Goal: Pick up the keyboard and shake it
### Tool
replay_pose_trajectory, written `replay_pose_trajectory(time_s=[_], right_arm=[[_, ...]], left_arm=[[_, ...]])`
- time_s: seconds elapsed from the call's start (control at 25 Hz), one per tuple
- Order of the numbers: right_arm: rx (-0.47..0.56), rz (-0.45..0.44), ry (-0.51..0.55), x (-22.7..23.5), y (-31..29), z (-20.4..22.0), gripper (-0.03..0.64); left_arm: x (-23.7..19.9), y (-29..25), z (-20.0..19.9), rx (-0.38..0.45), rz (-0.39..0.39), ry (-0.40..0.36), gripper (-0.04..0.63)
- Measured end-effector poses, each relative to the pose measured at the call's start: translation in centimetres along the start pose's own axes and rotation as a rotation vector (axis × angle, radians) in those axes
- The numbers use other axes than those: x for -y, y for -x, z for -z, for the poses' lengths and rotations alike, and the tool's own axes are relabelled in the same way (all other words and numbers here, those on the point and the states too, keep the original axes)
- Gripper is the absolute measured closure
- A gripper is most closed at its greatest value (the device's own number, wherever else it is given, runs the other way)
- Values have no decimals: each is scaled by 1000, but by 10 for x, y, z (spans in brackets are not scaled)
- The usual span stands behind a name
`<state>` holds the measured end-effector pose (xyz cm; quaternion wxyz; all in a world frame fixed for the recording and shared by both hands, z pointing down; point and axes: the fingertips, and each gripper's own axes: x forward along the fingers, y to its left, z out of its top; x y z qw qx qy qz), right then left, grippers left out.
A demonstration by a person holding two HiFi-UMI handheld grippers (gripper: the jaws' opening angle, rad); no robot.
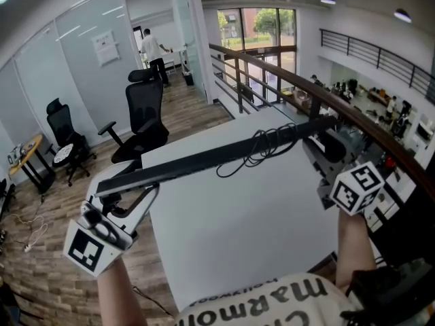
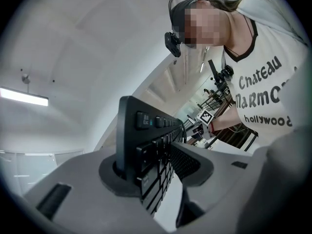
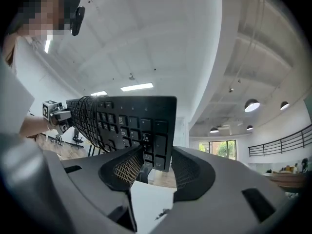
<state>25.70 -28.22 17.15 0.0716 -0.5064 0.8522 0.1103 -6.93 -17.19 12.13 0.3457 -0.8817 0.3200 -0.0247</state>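
A long black keyboard [image 1: 204, 158] hangs in the air above the white table [image 1: 238, 236], seen edge-on and sloping up to the right. Its black cable [image 1: 262, 148] is looped around the right half. My left gripper [image 1: 126, 202] is shut on the keyboard's left end, and my right gripper [image 1: 326, 155] is shut on its right end. In the left gripper view the keyboard [image 2: 146, 140] stands on edge between the jaws of the left gripper [image 2: 156, 172]. In the right gripper view the key side of the keyboard [image 3: 126, 121] faces the camera, its end pinched by the right gripper [image 3: 151, 167].
Black office chairs [image 1: 143, 114] stand on the wooden floor to the left of the table. A dark railing [image 1: 326, 97] runs along the table's far right side. A person [image 1: 153, 53] stands far back by the glass walls.
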Motion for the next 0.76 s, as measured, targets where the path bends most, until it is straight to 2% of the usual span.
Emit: replay_pose_trajectory(time_s=[0.76], right_arm=[[3, -10, 8, -2, 6, -2, 419]], left_arm=[[8, 4, -7, -10, -10, -2, 411]])
